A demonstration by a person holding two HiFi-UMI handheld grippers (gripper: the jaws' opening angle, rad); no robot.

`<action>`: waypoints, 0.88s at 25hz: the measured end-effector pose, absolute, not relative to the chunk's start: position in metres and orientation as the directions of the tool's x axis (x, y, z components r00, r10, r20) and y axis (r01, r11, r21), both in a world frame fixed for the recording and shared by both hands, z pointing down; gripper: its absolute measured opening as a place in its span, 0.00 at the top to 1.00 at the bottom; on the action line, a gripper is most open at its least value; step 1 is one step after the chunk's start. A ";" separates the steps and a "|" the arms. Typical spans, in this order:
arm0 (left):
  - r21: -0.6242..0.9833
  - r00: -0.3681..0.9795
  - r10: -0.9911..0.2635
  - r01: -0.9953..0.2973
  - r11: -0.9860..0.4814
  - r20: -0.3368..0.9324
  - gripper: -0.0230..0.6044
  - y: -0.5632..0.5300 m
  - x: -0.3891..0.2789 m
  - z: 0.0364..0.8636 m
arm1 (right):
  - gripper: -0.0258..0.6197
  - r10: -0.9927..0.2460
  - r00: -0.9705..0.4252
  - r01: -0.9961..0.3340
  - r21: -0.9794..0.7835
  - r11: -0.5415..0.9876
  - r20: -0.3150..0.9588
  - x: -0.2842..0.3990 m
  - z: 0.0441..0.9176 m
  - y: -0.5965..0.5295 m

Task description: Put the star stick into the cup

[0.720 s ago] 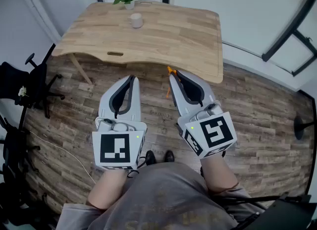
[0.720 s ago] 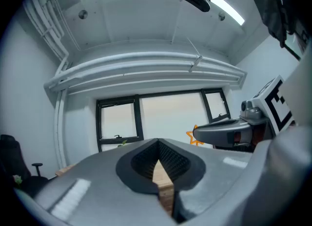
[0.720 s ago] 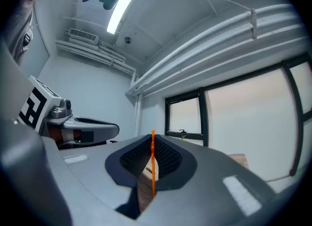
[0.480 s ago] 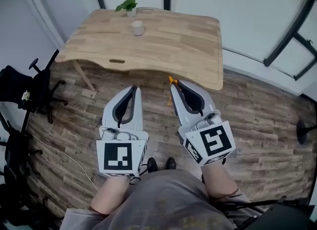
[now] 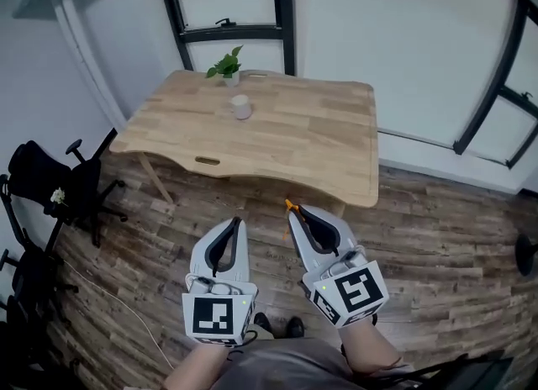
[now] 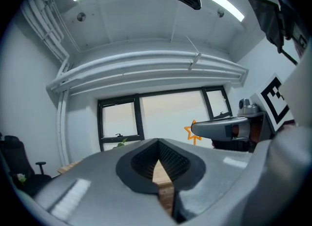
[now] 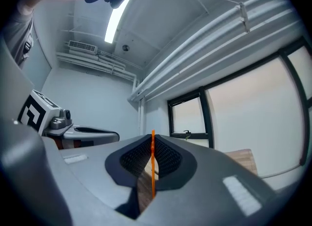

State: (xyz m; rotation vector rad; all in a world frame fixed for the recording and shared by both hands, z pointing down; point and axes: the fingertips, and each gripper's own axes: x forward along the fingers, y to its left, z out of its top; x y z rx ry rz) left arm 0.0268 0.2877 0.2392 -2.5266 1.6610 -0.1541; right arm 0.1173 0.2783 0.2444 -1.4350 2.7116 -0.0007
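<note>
The wooden table [image 5: 319,140] carries a cup [image 5: 241,108] and a small potted plant [image 5: 227,66].

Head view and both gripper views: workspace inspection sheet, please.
Surface: wooden table, mostly bare.
Job's things: star stick clamped in the right gripper; cup upright on the table's far side.
Clutter: small potted plant behind the cup.
Grippers: left gripper shut, empty; right gripper shut on the star stick; both over the plank floor, short of the table.
Cables: thin white cable on the floor, left.
Surroundings: black office chairs at left; black-framed window behind the table.
</note>
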 end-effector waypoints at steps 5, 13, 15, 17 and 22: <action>-0.135 0.358 -0.933 -0.924 -0.359 0.030 0.96 0.279 0.011 0.240 | 0.89 -0.803 -0.593 -0.803 -0.040 0.595 -0.055 0.102 0.242 0.268; -0.049 0.354 -0.935 -0.934 -0.354 0.011 0.96 0.223 -0.027 0.252 | 0.89 -0.793 -0.609 -0.793 -0.040 0.608 -0.008 0.066 0.255 0.215; -0.043 0.363 -0.932 -0.931 -0.362 0.000 0.96 0.201 -0.039 0.253 | 0.89 -0.794 -0.607 -0.794 -0.032 0.607 -0.001 0.054 0.256 0.195; -0.048 0.381 -0.924 -0.924 -0.379 -0.037 0.96 0.178 -0.049 0.248 | 0.89 -0.799 -0.601 -0.799 -0.018 0.601 0.001 0.041 0.256 0.172; -0.082 0.422 -0.900 -0.906 -0.415 -0.111 0.96 0.128 -0.072 0.229 | 0.89 -0.809 -0.587 -0.809 0.018 0.587 -0.016 0.007 0.245 0.121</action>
